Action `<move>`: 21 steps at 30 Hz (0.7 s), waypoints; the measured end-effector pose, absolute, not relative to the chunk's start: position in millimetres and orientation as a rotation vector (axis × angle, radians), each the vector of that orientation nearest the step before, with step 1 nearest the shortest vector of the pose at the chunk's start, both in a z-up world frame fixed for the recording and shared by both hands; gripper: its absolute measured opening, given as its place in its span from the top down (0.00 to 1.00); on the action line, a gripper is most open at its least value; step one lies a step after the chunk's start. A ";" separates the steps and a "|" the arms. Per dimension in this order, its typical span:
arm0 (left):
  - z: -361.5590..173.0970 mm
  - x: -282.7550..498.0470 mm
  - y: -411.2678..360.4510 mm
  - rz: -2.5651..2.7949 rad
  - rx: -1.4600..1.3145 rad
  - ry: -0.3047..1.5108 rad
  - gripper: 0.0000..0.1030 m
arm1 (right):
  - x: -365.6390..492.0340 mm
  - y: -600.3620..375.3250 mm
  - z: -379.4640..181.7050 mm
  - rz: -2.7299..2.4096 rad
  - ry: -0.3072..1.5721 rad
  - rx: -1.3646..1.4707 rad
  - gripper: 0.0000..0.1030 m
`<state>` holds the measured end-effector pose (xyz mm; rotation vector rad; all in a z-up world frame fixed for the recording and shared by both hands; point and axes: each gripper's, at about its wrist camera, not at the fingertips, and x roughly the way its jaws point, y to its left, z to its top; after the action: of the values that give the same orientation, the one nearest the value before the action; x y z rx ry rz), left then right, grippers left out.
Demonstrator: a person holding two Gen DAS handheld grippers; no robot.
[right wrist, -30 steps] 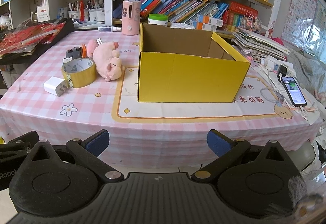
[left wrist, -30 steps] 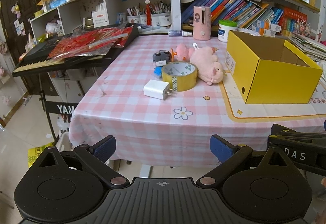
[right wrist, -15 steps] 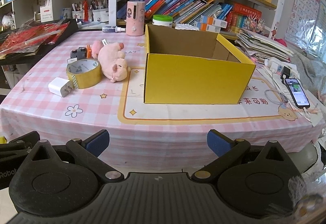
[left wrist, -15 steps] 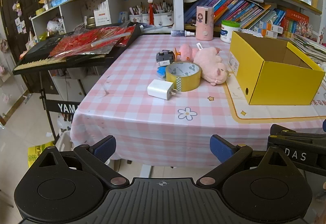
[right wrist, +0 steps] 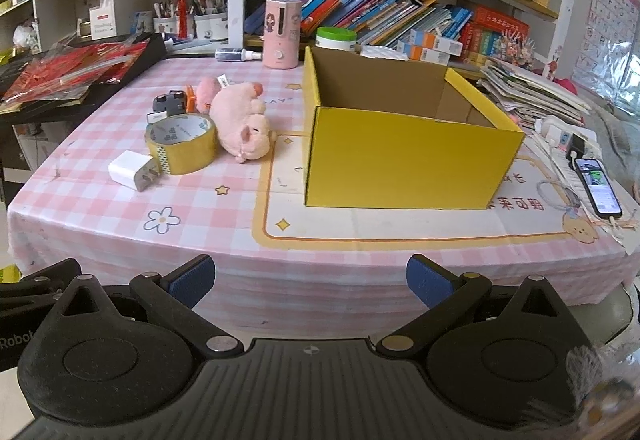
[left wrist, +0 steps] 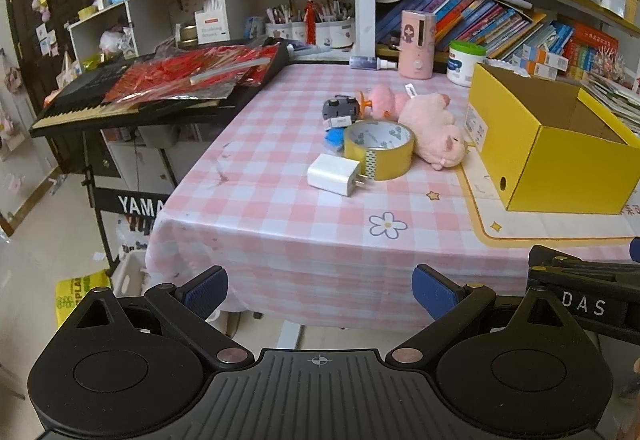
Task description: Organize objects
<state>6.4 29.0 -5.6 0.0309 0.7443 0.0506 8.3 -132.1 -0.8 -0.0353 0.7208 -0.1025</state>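
Both grippers hang level in front of the near edge of the table (right wrist: 360, 240), short of it and touching nothing. Each has its jaws spread wide and empty: the left gripper (left wrist: 320, 290) faces the table's left part, the right gripper (right wrist: 310, 280) faces the yellow box (right wrist: 404, 164). That box stands open at the top on a cream mat (right wrist: 400, 224), and what shows of its inside is bare cardboard. Left of the box lies a pink plush pig (right wrist: 242, 120) on its side, near the box wall but apart from it. Touching the pig's left flank is a roll of yellow tape (right wrist: 182, 144), lying flat, and a white charger (right wrist: 132, 170) rests with its prongs against the roll, on the side away from the box. Behind the roll sits a small black gadget (right wrist: 170, 102). The left wrist view alone shows a keyboard (left wrist: 160, 96) piled with red packets far left of the box, a small blue thing (left wrist: 334, 139) tucked behind the roll, and the side of the right gripper at its right edge. The right wrist view alone shows a phone (right wrist: 598, 190) lying lit on the table right of the box, beside a stack of papers (right wrist: 528, 88).
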 end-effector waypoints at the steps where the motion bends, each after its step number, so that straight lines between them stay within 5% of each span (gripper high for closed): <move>1: -5.7 7.2 30.7 0.052 0.031 0.743 0.03 | 9.3 -131.2 -0.8 -0.096 0.721 -0.034 0.00; 16: -9.1 24.9 53.7 0.087 -0.007 0.744 0.03 | 36.1 -119.9 -7.5 0.038 0.747 0.014 0.03; 21: -11.2 34.7 57.8 0.084 -0.006 0.736 0.04 | 48.2 -114.6 -3.8 0.081 0.722 0.022 0.24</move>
<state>34.7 57.8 -11.2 -0.0061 0.7361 0.0841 48.2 -114.6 -3.8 0.0225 0.7218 0.0813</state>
